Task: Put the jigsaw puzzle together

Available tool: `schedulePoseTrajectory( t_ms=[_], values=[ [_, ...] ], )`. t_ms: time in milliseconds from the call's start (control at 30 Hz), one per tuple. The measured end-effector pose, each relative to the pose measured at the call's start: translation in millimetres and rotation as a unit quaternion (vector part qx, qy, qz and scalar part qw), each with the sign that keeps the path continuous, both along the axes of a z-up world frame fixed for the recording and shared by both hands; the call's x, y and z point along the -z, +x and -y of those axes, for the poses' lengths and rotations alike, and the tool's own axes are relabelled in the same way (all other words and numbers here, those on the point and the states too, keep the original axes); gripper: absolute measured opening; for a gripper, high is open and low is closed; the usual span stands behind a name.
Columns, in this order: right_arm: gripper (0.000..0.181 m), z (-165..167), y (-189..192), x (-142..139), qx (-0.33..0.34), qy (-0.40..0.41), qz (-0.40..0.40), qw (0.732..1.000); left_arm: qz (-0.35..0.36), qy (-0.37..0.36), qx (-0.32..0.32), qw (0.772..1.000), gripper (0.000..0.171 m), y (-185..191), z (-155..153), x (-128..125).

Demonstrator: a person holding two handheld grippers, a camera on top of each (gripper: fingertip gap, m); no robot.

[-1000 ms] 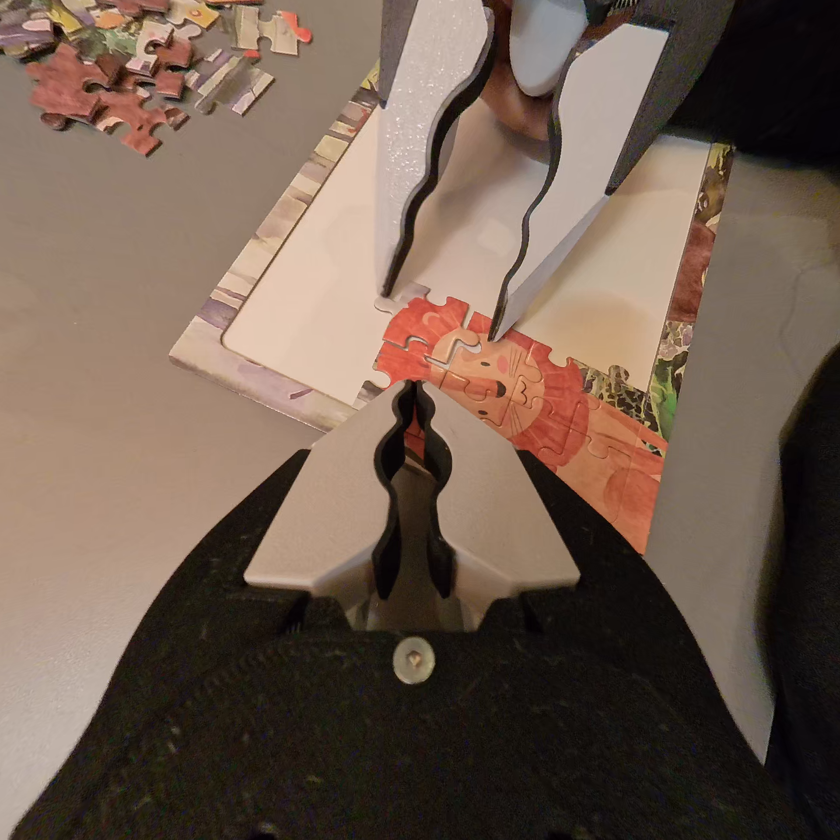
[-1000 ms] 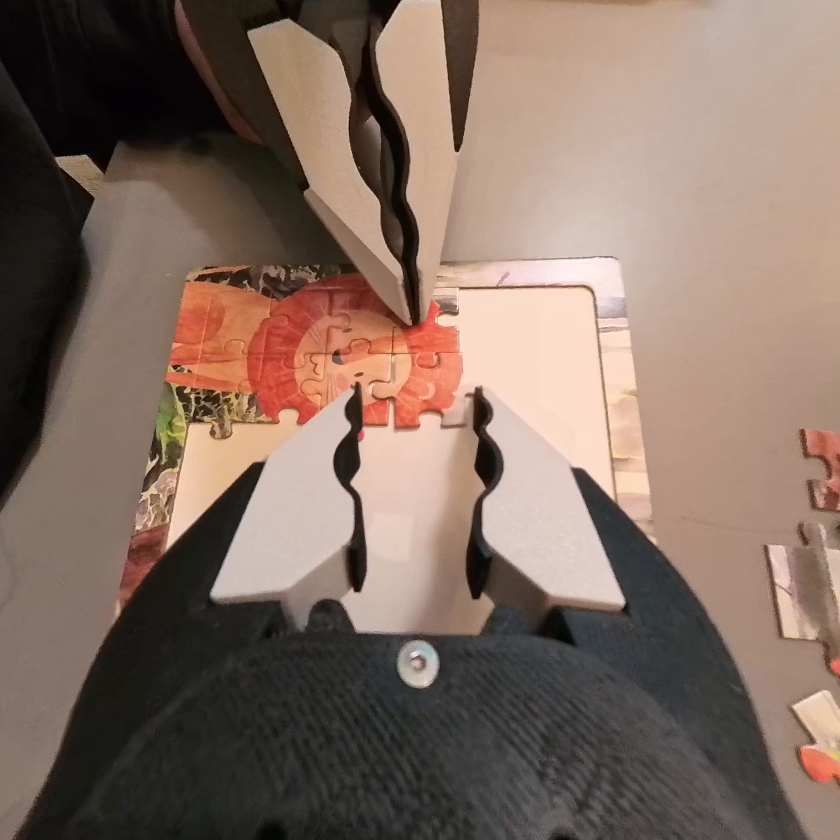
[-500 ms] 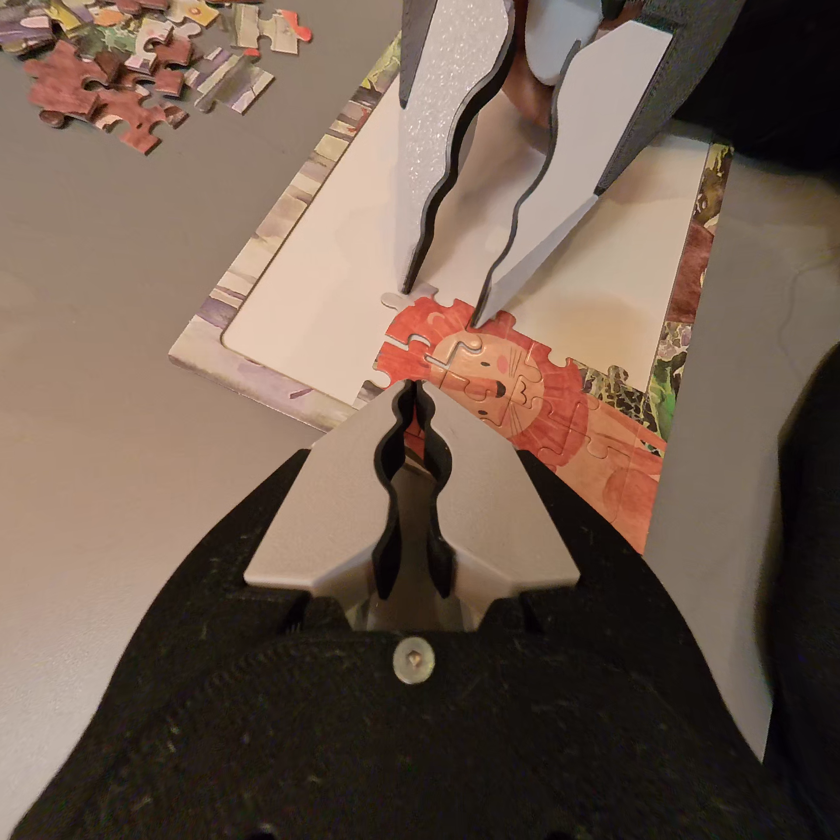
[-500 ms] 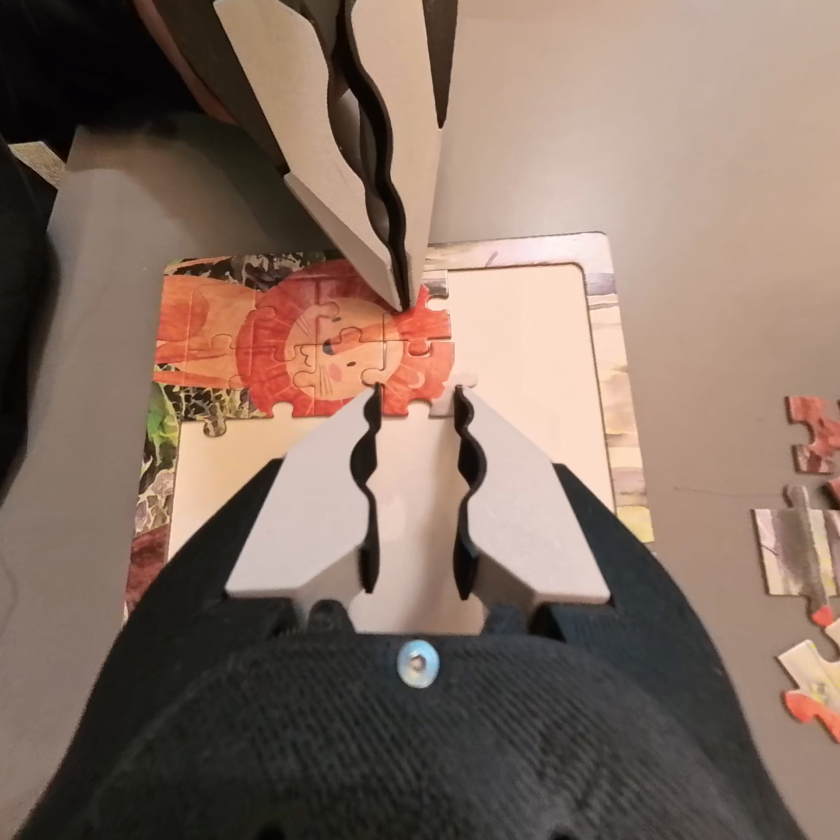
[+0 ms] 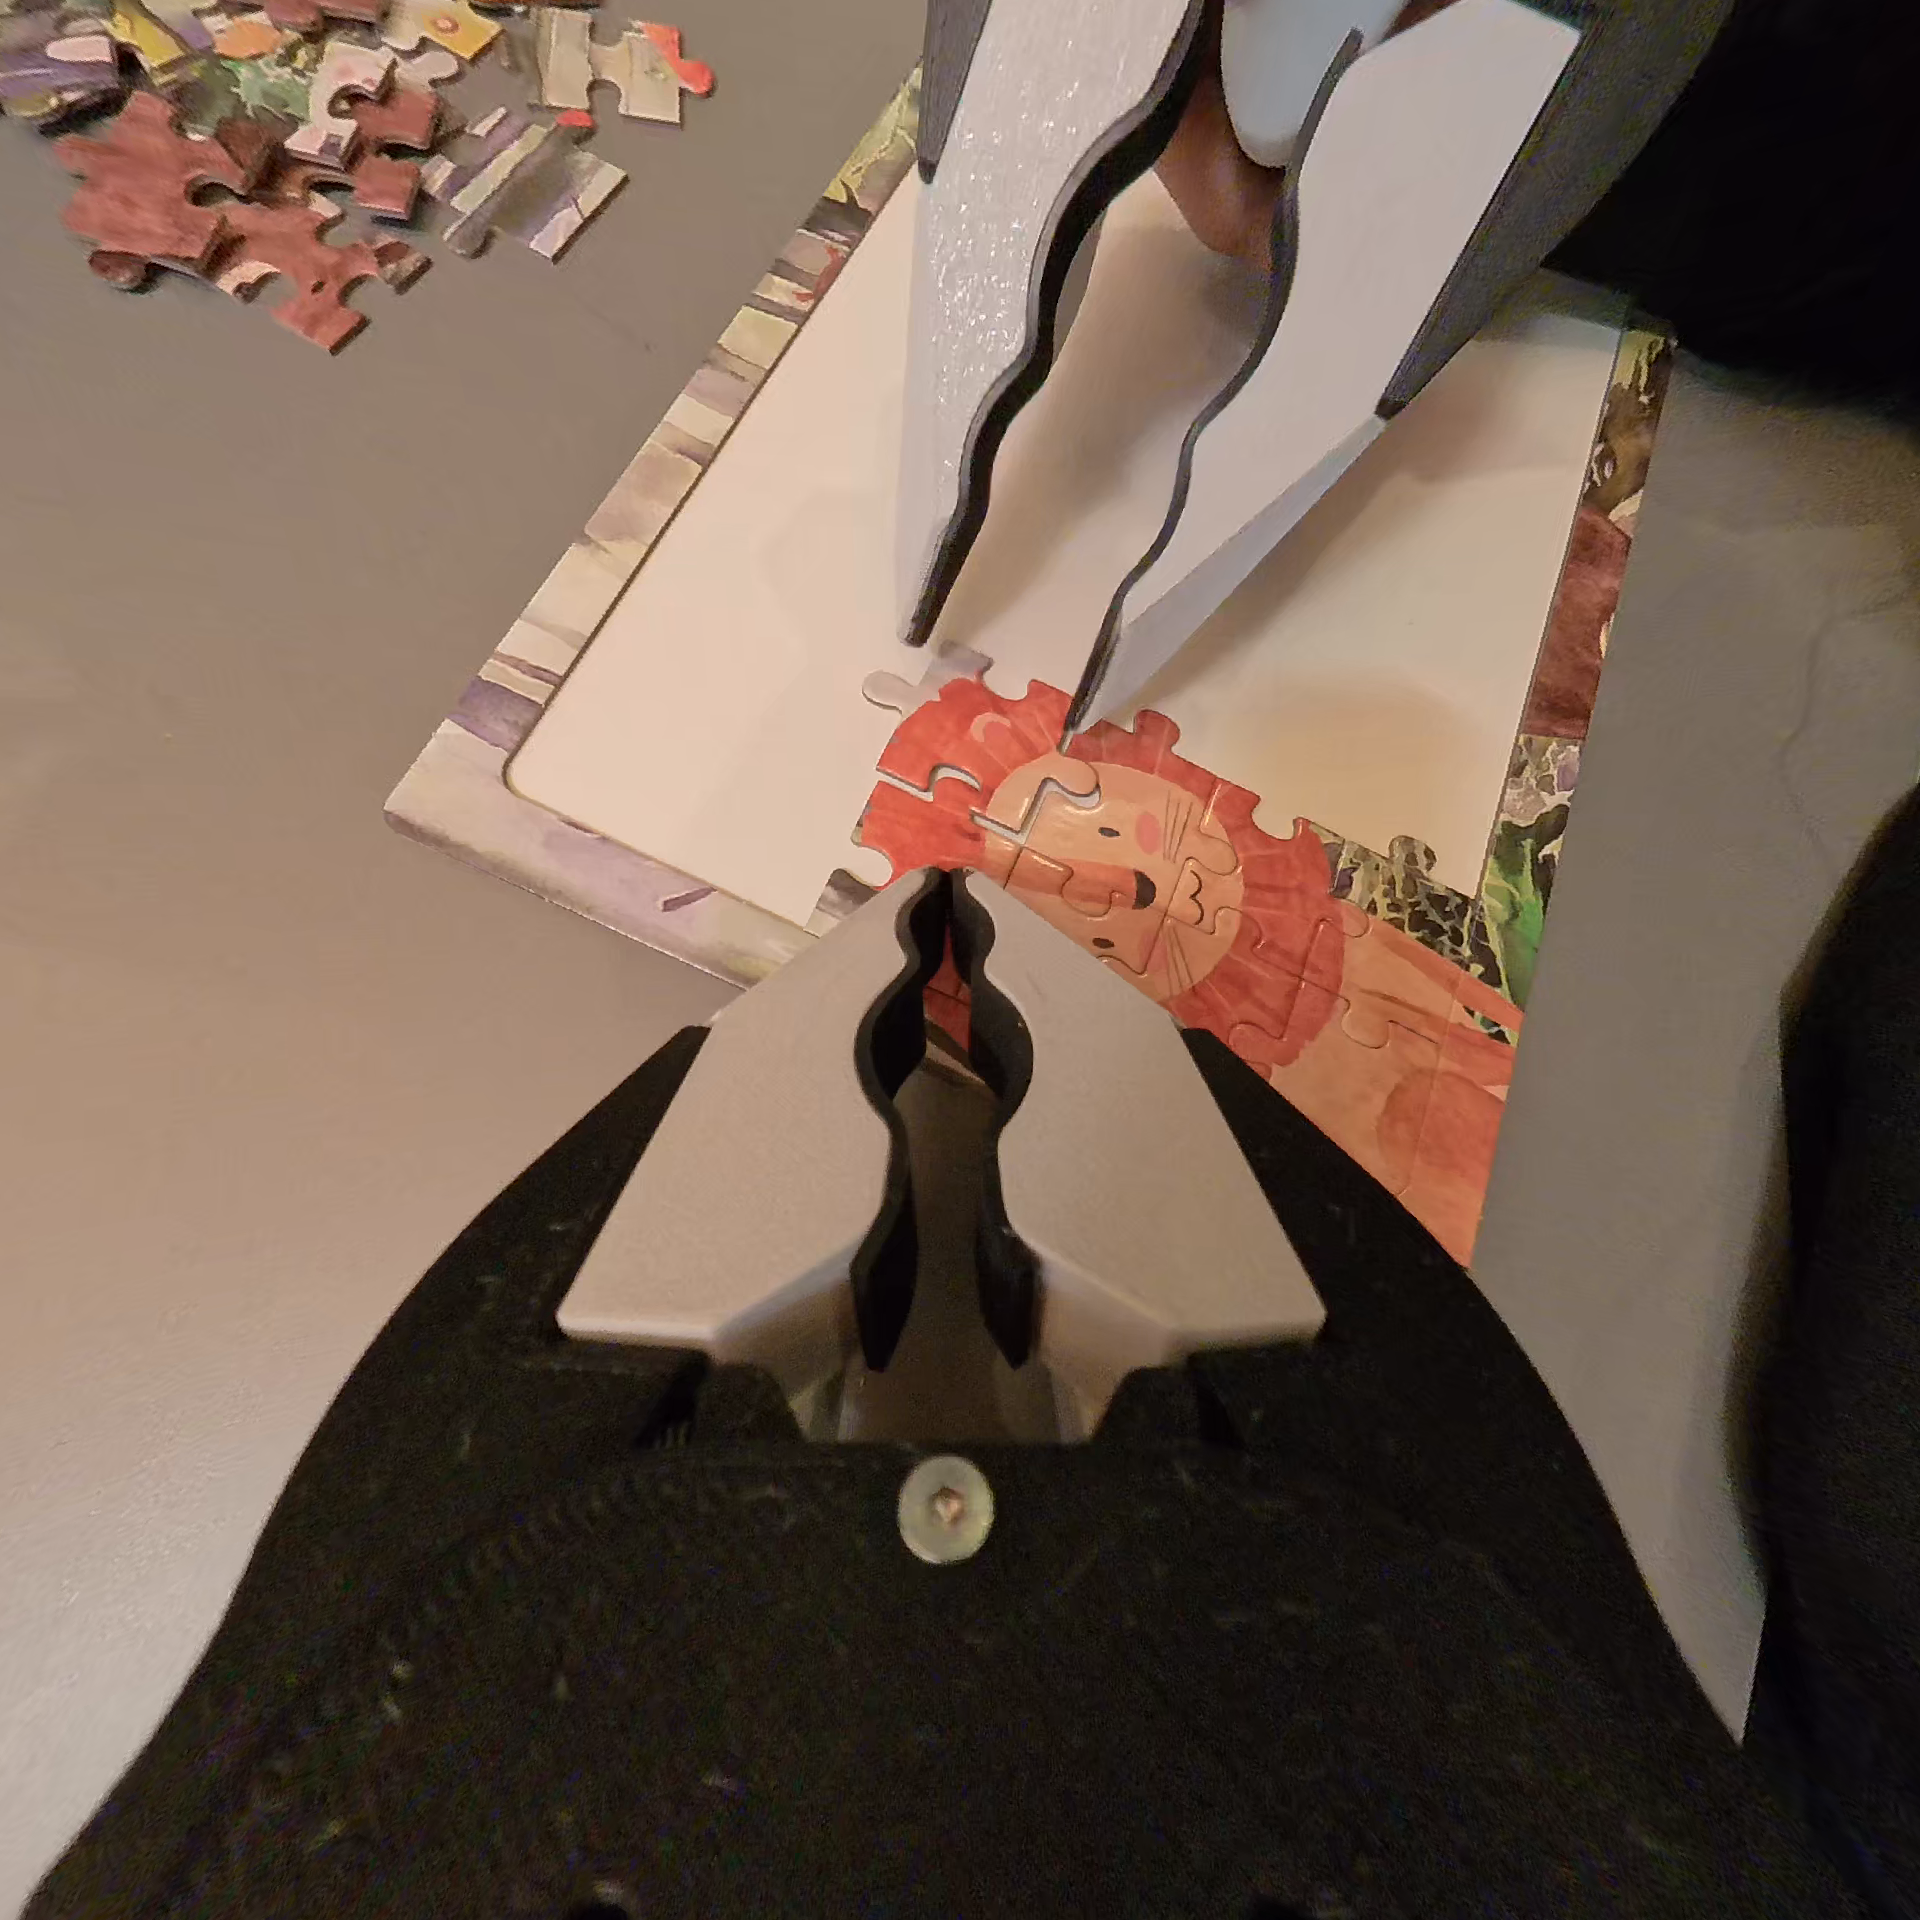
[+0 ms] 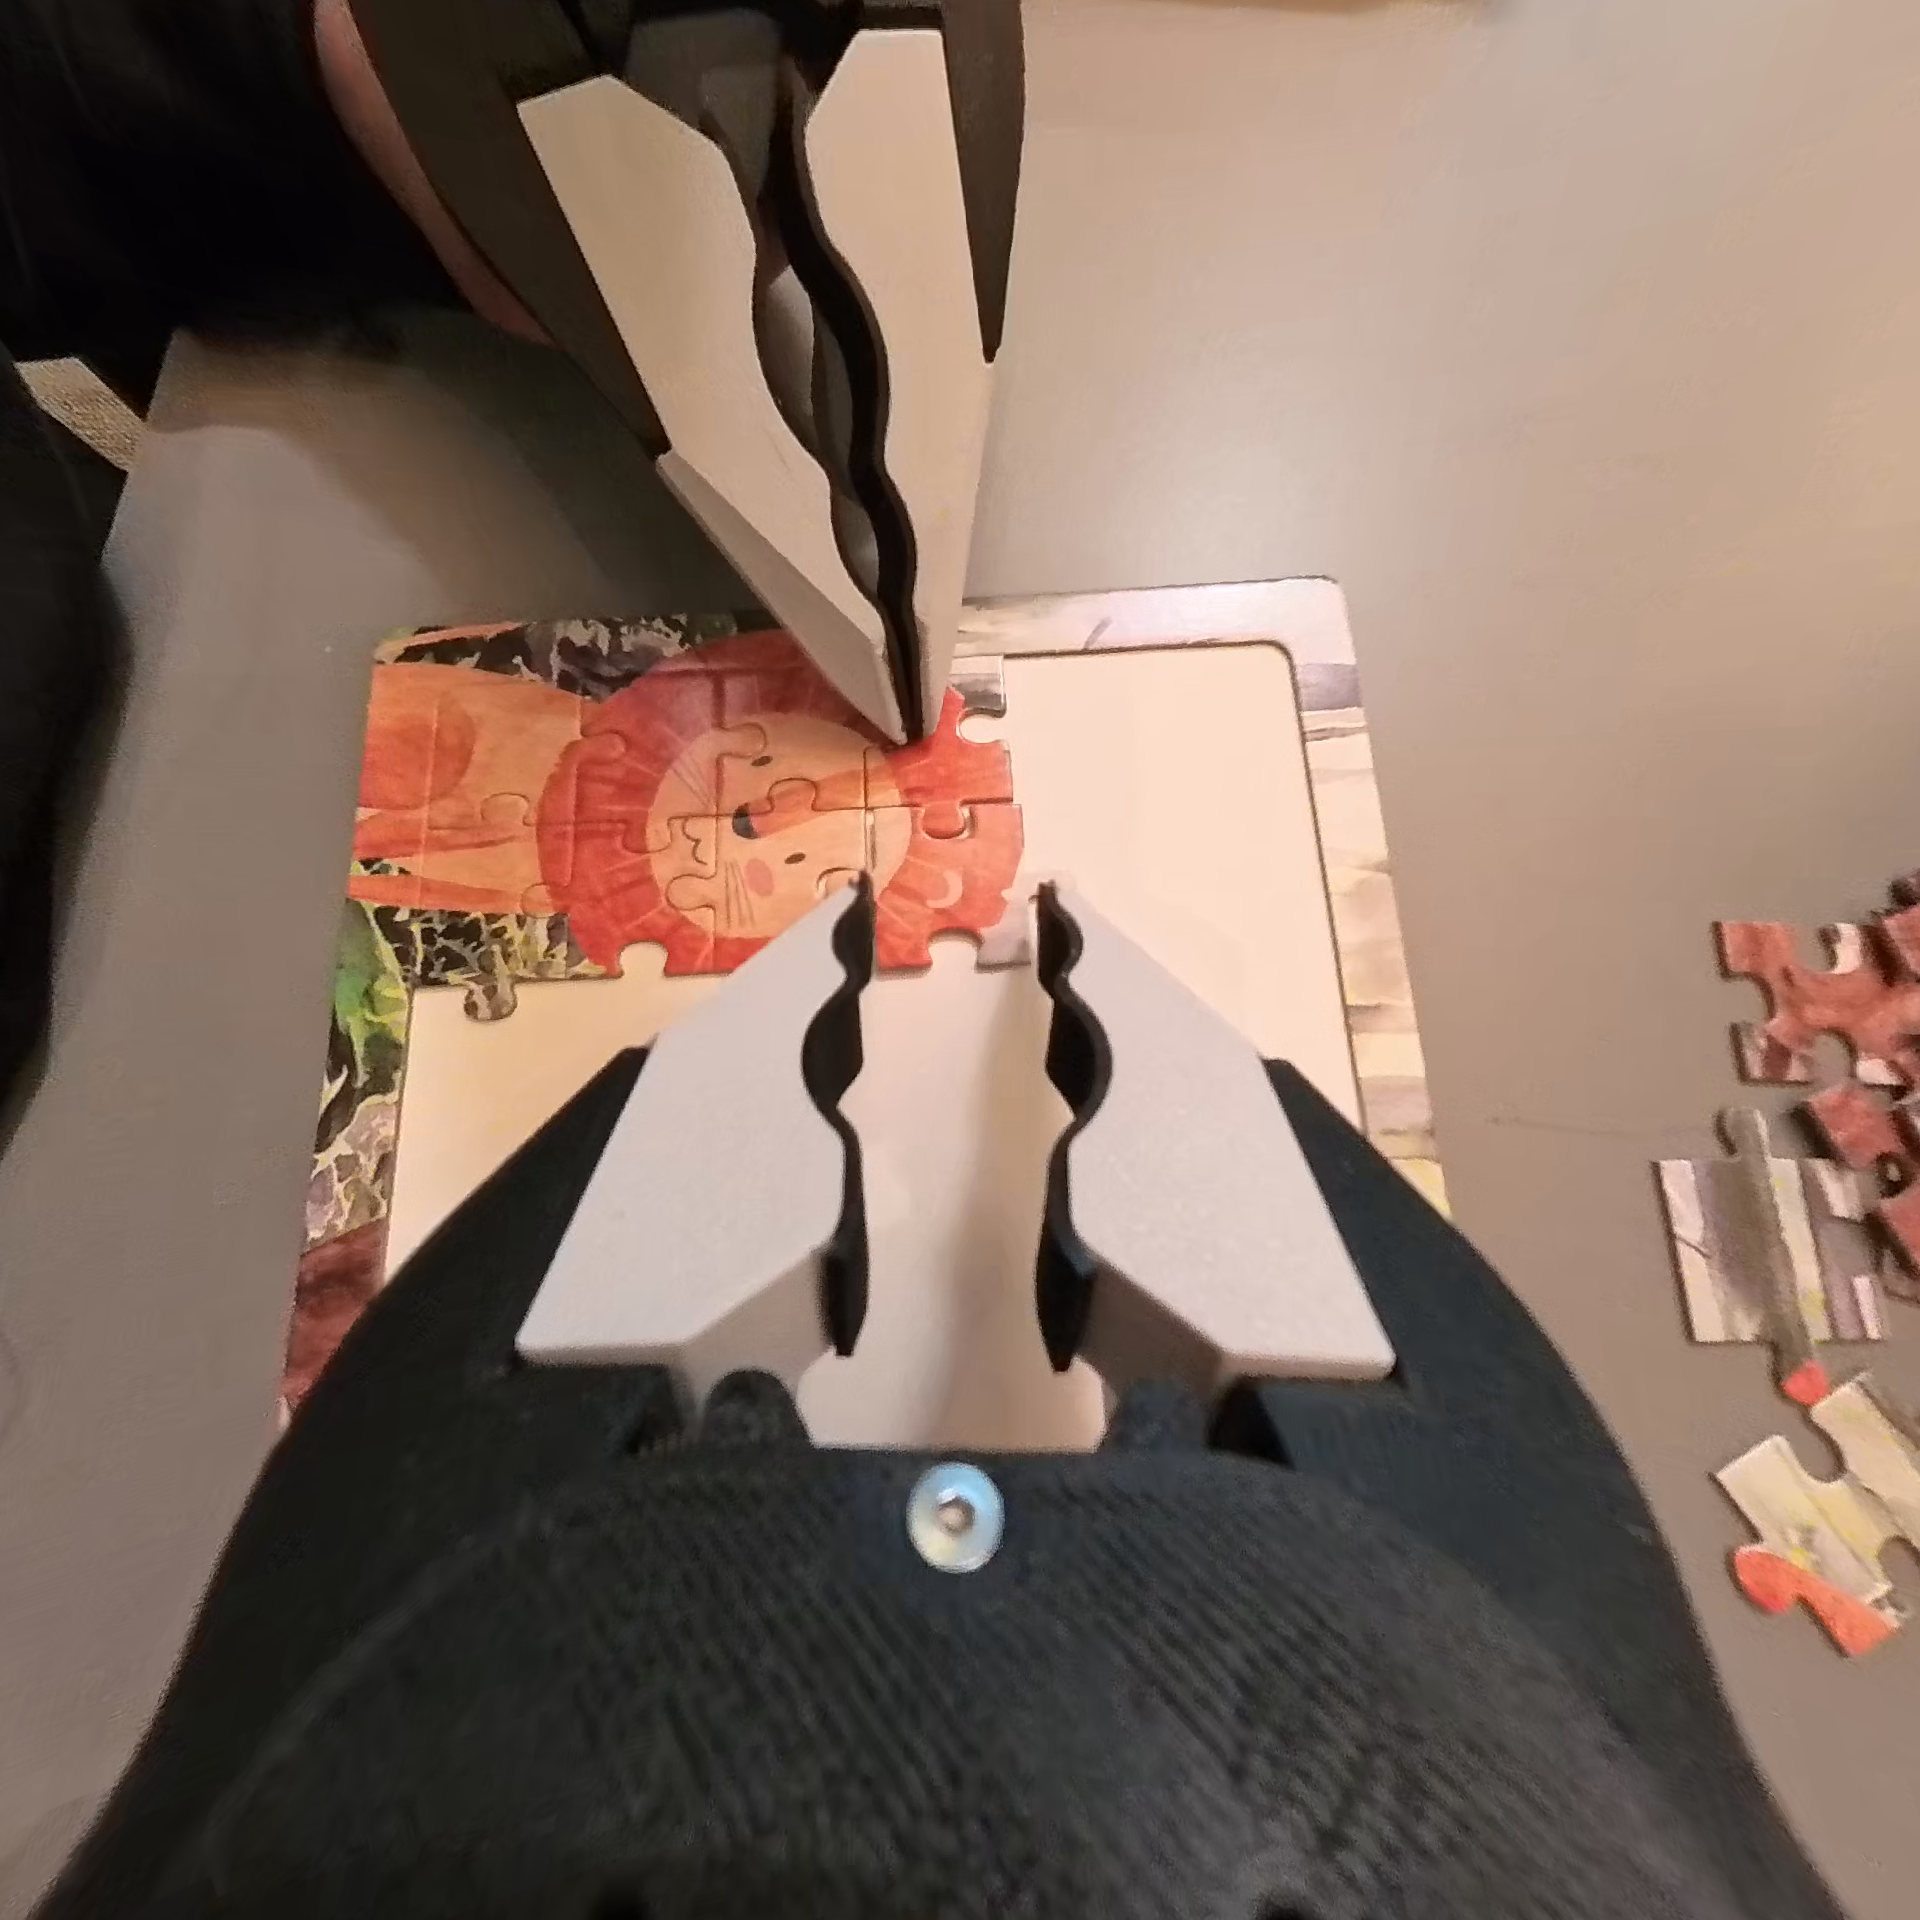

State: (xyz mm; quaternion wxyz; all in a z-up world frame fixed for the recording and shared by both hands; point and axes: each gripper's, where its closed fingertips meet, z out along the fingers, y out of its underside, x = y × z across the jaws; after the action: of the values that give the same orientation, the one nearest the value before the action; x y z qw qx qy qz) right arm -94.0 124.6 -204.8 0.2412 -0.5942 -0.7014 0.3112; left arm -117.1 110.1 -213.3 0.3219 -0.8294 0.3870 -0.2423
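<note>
The puzzle tray [image 5: 623, 862] has a pale lilac frame and a bare cream board. A lion picture [image 5: 1143, 873] of several joined pieces fills one corner, also in the right wrist view [image 6: 727, 821]. My left gripper [image 5: 948, 883] is shut and empty; its tip rests on an orange mane piece [image 6: 961, 764] at the lion's edge. My right gripper [image 6: 951, 888] is open, its fingertips down at the board on either side of the neighbouring mane piece [image 6: 935, 920]. It comes in from the far side in the left wrist view [image 5: 997, 675].
Loose pieces [image 5: 260, 177] lie in a heap on the grey table beyond the tray, on the right in the right wrist view [image 6: 1818, 1143]. A person's dark clothing [image 5: 1849, 1039] borders the table by the tray. The table edge [image 6: 125, 447] runs close behind the tray. The tips of both grippers are at nearly the same place.
My right gripper's fingers have come closer together around the mane piece at the lion's edge. My left gripper has stayed shut, tip on the lion.
</note>
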Motion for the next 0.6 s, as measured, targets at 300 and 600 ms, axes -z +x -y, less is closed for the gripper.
schedulePoseTrajectory(
  t_ms=[300,600],
  values=[
    [0.029,0.6,-1.1,5.6,0.002,0.005,0.008,1.000,0.000,0.000,0.000,1.000,0.000,0.0,0.0,0.1],
    [0.028,4.3,-2.3,7.9,-0.002,0.010,0.015,1.000,-0.001,0.001,0.000,1.000,0.000,0.0,0.0,0.1]
  ],
)
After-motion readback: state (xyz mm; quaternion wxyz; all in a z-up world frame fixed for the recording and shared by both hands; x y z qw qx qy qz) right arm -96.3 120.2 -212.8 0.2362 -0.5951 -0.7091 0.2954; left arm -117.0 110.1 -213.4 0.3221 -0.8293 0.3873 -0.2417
